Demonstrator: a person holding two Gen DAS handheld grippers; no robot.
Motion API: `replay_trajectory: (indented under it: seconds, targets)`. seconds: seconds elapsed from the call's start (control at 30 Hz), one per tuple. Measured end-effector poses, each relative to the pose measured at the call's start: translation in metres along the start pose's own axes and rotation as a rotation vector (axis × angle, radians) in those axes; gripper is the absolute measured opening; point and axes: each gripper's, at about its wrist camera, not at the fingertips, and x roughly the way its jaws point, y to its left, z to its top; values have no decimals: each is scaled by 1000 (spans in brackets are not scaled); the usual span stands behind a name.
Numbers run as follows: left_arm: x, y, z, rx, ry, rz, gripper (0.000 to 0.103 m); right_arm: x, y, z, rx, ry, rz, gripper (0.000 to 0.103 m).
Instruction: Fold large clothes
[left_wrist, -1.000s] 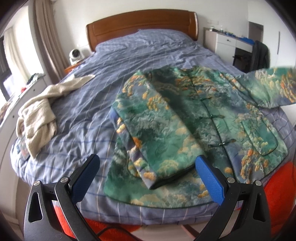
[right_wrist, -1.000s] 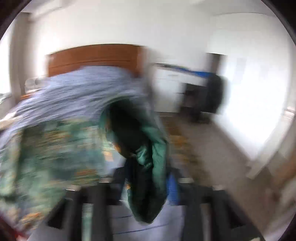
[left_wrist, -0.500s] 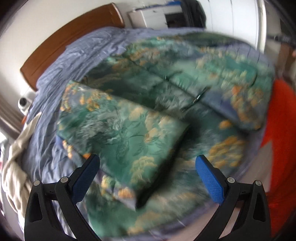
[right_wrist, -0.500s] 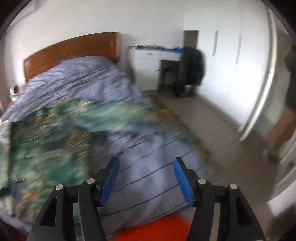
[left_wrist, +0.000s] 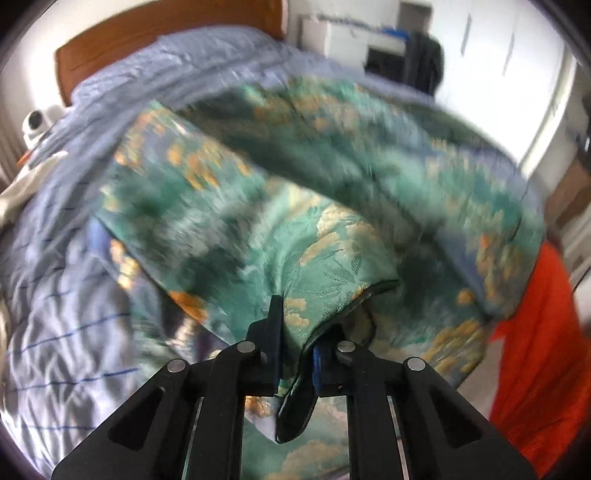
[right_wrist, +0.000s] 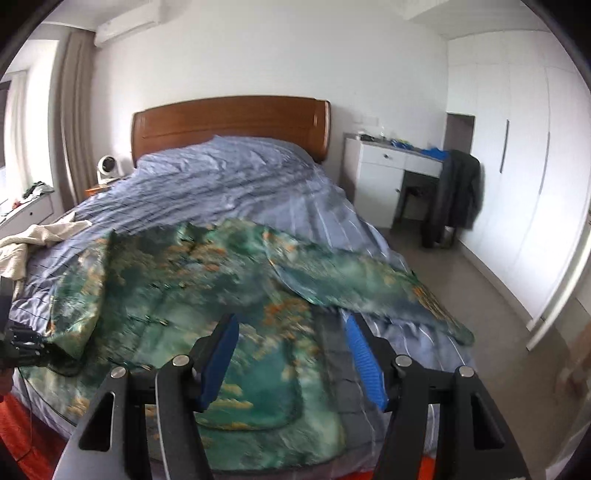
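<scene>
A large green brocade jacket (right_wrist: 207, 295) with orange flowers lies spread on the blue striped bed (right_wrist: 251, 184). My left gripper (left_wrist: 295, 354) is shut on the cuff of the jacket's folded left sleeve (left_wrist: 332, 273), at the near edge of the bed. That gripper also shows at the far left of the right wrist view (right_wrist: 22, 343). My right gripper (right_wrist: 291, 362) is open and empty, hovering above the jacket's lower right part. The jacket's right sleeve (right_wrist: 369, 280) lies stretched out to the right on the bed.
A cream garment (right_wrist: 33, 240) lies at the bed's left side. A wooden headboard (right_wrist: 229, 122) is at the back. A white desk (right_wrist: 391, 166) and a chair with a dark coat (right_wrist: 458, 192) stand to the right. Orange fabric (left_wrist: 535, 350) hangs below the bed edge.
My left gripper moved in and shut on the folded sleeve's cuff. My right gripper let go of the right sleeve, which now lies on the bed, and turned back toward the jacket.
</scene>
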Motion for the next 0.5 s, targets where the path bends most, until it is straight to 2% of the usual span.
replay_trajectory:
  seconds: [0.1, 0.17, 0.23, 0.27, 0.3, 0.33, 0.37, 0.47, 0.5]
  targets:
    - [-54, 32, 11, -77, -110, 32, 10, -5, 12, 6, -16, -20, 20, 62]
    - [-100, 67, 15, -142, -193, 98, 11, -6, 18, 9, -26, -25, 36, 62]
    - [-142, 112, 14, -239, -268, 187, 13, -4, 22, 11, -34, -25, 46, 62]
    - [-164, 141, 10, -305, -300, 250, 18, -4, 23, 11, -35, -26, 52, 62]
    - [-183, 167, 3, -378, -325, 322, 32, -5, 24, 12, -34, -30, 56, 62]
    - [-203, 197, -10, -465, -355, 407, 35, -6, 24, 13, -31, -35, 61, 62]
    - [-218, 220, -23, -539, -368, 494, 43, -8, 24, 13, -26, -39, 66, 62]
    - [-244, 259, -61, -688, -360, 623, 45, -7, 22, 11, -12, -42, 69, 62]
    - [-248, 263, -71, -718, -360, 635, 45, -6, 21, 10, -7, -37, 69, 62]
